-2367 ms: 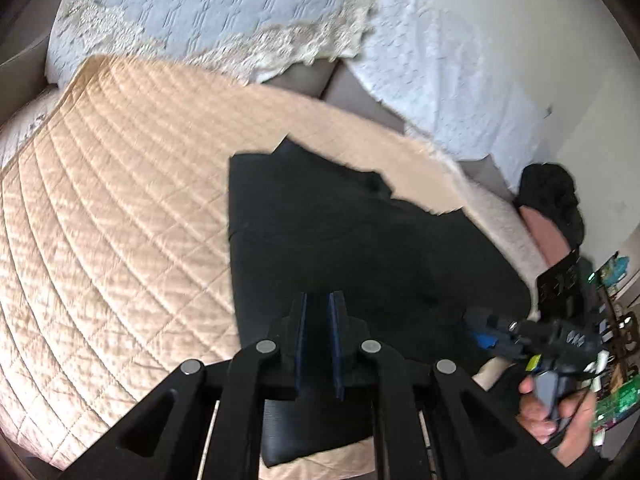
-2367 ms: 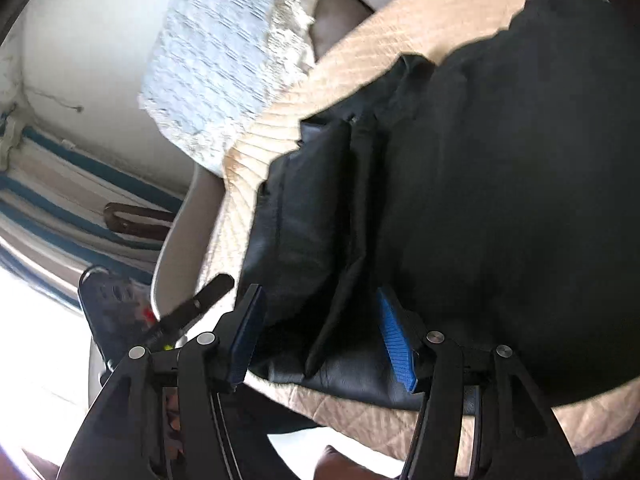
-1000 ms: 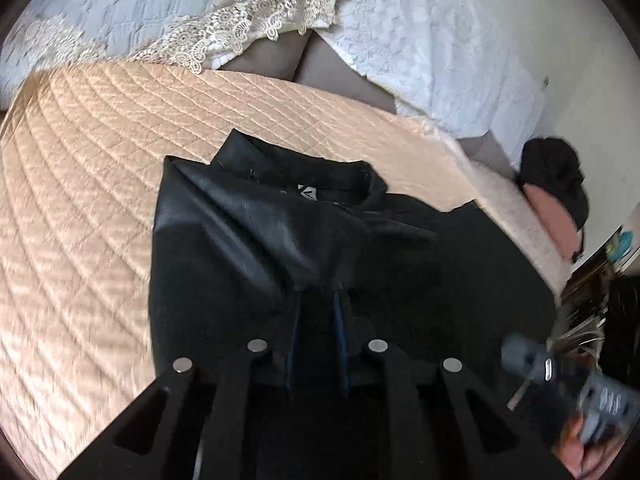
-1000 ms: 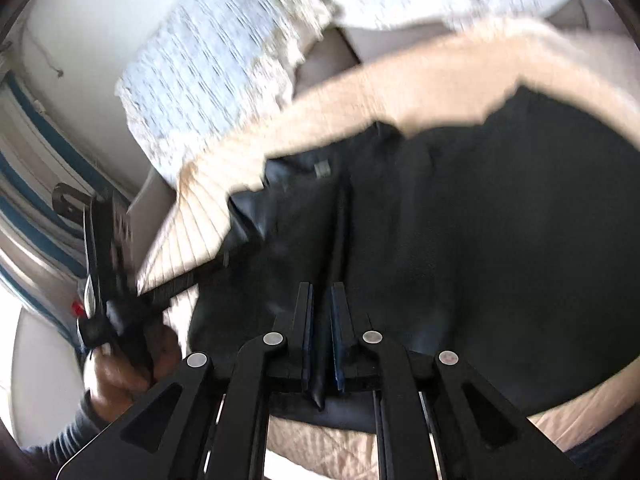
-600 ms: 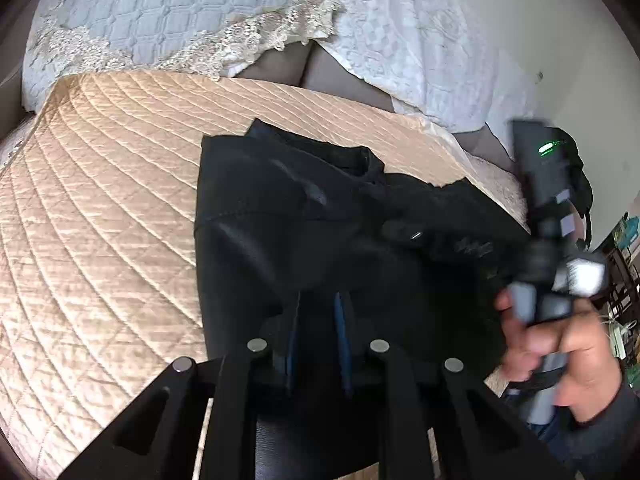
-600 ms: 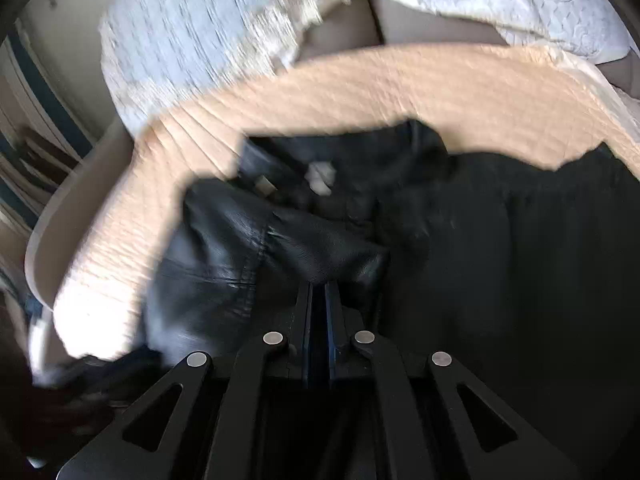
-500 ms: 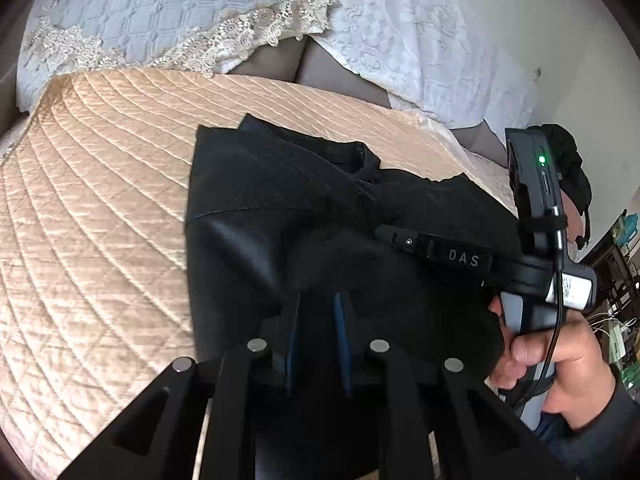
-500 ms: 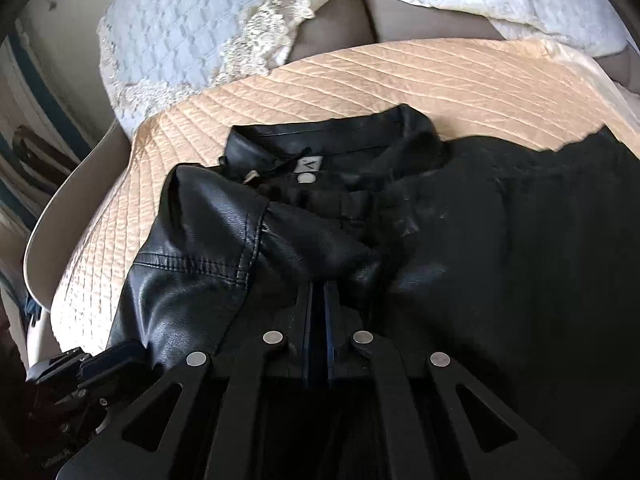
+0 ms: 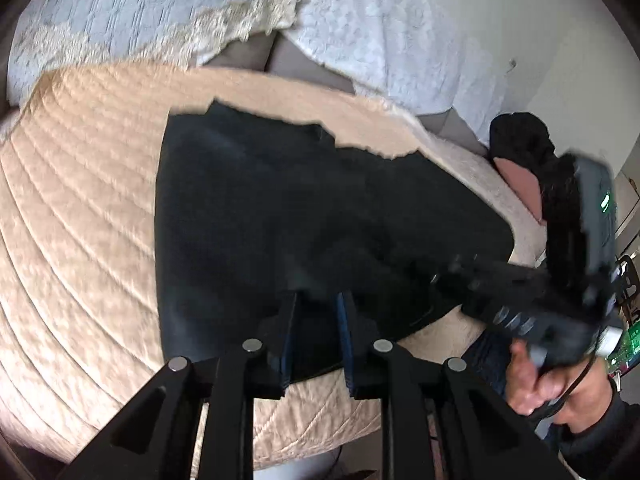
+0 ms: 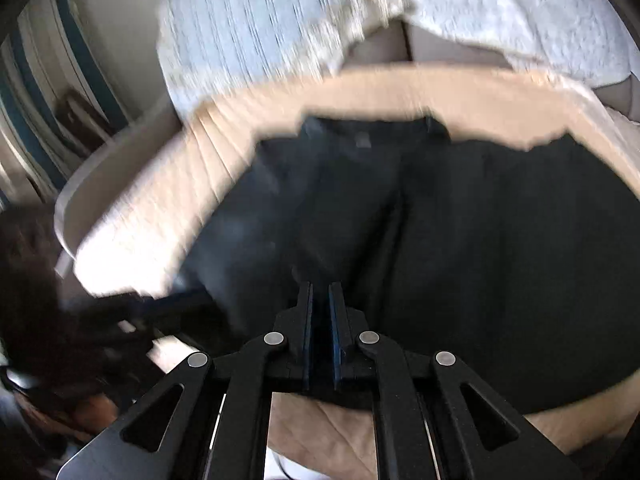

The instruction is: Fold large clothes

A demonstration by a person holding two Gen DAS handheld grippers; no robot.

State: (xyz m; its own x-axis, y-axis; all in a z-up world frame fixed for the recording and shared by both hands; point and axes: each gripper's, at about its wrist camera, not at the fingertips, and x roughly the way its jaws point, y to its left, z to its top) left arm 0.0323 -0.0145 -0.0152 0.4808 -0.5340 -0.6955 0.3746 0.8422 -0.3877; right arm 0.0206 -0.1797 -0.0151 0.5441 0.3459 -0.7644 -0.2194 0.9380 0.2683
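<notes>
Left wrist view, jaws: the left gripper (image 9: pixel 316 336) had its blue-lined jaws a narrow gap apart, dark cloth showing between them; whether the pads pressed on it could not be told.
Ahead of the left jaws: the black jacket (image 9: pixel 280 208) lay spread flat on the quilted peach bedspread (image 9: pixel 80 208), its near hem at the fingertips.
To the right of the left jaws: the right gripper (image 9: pixel 448 272), blurred, reached over the jacket's near right corner, carried by a hand (image 9: pixel 548 384).
Far beyond: white lace-edged pillows (image 9: pixel 160 12) and a pale wall.
Right wrist view, jaws: drawn together, a fold of the jacket's near edge pinched between them.
Ahead of the right jaws: the collar with a small label (image 10: pixel 362 140) lay at the far edge.
Left of the right jaws: a dark blurred shape, unreadable.
</notes>
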